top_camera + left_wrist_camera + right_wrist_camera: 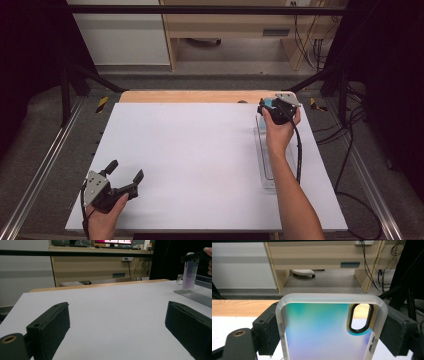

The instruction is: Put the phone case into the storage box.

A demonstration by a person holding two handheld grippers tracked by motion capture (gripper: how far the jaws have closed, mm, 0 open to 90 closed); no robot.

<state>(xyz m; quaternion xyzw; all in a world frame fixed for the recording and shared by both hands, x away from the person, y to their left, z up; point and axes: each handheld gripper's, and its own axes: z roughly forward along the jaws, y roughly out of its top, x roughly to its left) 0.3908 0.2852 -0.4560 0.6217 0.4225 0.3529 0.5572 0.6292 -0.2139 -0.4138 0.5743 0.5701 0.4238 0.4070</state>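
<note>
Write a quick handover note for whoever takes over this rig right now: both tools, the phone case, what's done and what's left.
Right tool: shut on the phone case, gripping its two long edges, held above the far right of the white table.
Left tool: open, empty, at the near left corner.
Clear tray: lies along the right edge, beneath the right hand.
Done: case picked up.
Left: probably setting the case down; destination unclear.

Frosted plastic phone case (pixel 322 335); matt white table (pixel 200 150).
</note>
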